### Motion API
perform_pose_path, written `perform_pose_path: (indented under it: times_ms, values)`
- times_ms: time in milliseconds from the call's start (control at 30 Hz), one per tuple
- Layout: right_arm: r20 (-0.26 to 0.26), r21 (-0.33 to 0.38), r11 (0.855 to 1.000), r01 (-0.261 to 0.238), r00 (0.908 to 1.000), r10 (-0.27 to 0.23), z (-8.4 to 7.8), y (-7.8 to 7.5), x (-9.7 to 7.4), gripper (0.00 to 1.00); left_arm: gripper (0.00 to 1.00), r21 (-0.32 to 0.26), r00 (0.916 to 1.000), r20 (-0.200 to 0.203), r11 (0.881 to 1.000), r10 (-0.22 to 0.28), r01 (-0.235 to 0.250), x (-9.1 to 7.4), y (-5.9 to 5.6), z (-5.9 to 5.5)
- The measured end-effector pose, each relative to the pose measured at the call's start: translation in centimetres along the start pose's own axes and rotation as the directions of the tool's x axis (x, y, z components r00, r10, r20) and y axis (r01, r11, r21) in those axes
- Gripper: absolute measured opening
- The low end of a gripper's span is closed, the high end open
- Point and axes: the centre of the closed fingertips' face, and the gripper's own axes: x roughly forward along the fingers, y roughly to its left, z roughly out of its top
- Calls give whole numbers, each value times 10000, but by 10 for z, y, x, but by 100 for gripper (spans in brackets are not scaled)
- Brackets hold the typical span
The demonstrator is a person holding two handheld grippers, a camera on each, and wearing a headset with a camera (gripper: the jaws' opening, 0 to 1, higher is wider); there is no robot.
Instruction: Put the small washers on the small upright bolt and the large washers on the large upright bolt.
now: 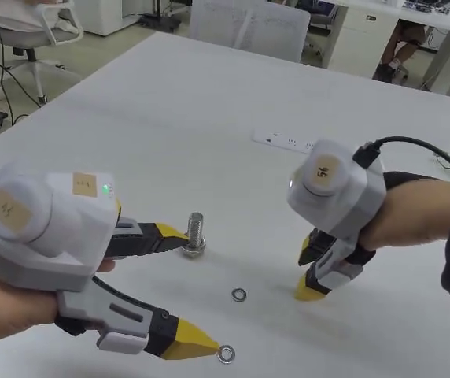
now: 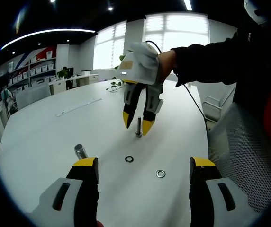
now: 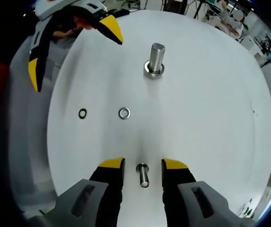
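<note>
The large upright bolt point(image 1: 195, 234) stands on the white table point(image 1: 209, 118) with a ring at its base. My left gripper point(image 1: 192, 288) is open wide; its upper tip is just left of that bolt, and its lower tip is beside a loose washer point(image 1: 226, 353). A second washer point(image 1: 239, 294) lies between the grippers. In the right gripper view, my right gripper point(image 3: 143, 163) is open, its jaws either side of the small upright bolt point(image 3: 142, 174) with a gap on both sides. The left gripper view shows the right gripper point(image 2: 136, 126) pointing down around the small bolt point(image 2: 139, 127).
A white power strip point(image 1: 284, 142) lies on the table beyond the bolts. A chair back point(image 1: 248, 27) stands at the far edge. In the right gripper view the two loose washers point(image 3: 124, 113) point(image 3: 82, 113) lie between the large bolt point(image 3: 154, 60) and my jaws.
</note>
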Motion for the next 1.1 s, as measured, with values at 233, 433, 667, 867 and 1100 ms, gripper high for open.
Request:
perform_pose_path:
  times_ms: [233,433,667,867,1100]
  values:
    - [64,-300,9995,9,10000,-7,13,2,-1,33,78,15,10000,20,10000,24,-24,-1,0,1]
    - [74,-585,9983,-44,10000,49,25,4,0,33,78,12,10000,44,10000,51,-51,-1,1,1]
    - [29,-1020,9947,-149,9999,153,39,10,3,33,78,15,9999,101,9999,116,-116,-3,2,2]
    - [-18,-1266,9916,-253,9997,253,48,14,8,32,78,19,9998,140,9999,157,-157,-4,3,2]
    - [-134,-1431,9890,-366,9993,350,54,19,13,32,78,4,9994,244,9997,231,-231,-7,5,4]
